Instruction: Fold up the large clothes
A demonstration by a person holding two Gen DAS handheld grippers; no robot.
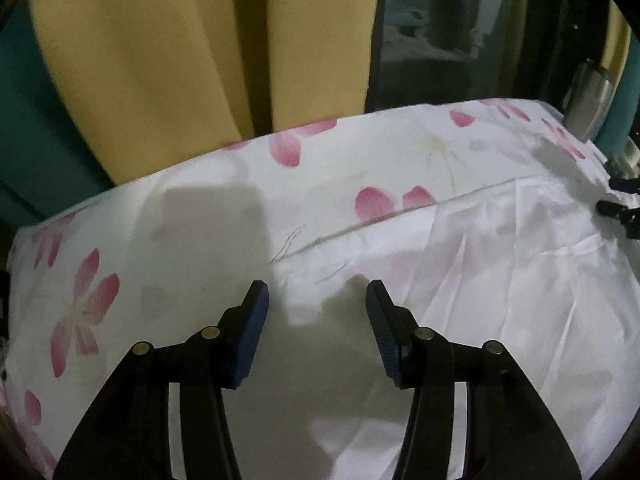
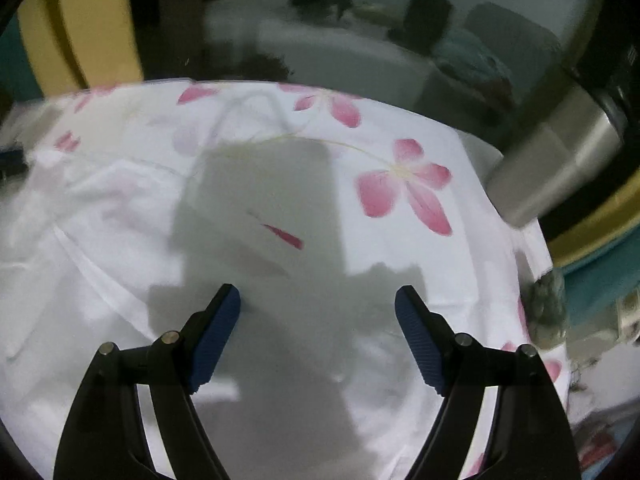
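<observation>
1. Garment (image 1: 500, 264), white and creased, lies spread on a flowered sheet (image 1: 160, 240).
2. Left gripper (image 1: 316, 300) hovers over its near edge, jaws wide, holding nothing.
3. Right gripper (image 2: 318, 304) likewise, wide and empty.
4. Step seems to be reaching for a grip; next, both must pinch an edge.

You're in a home bedroom: floral bedsheet (image 1: 168, 216) spread out, yellow curtain (image 1: 168, 52) hanging beside a dark window (image 1: 432, 32).

Both the left gripper (image 1: 317, 295) and right gripper (image 2: 317, 300) hover with fingers spread wide, gripping nothing.
</observation>
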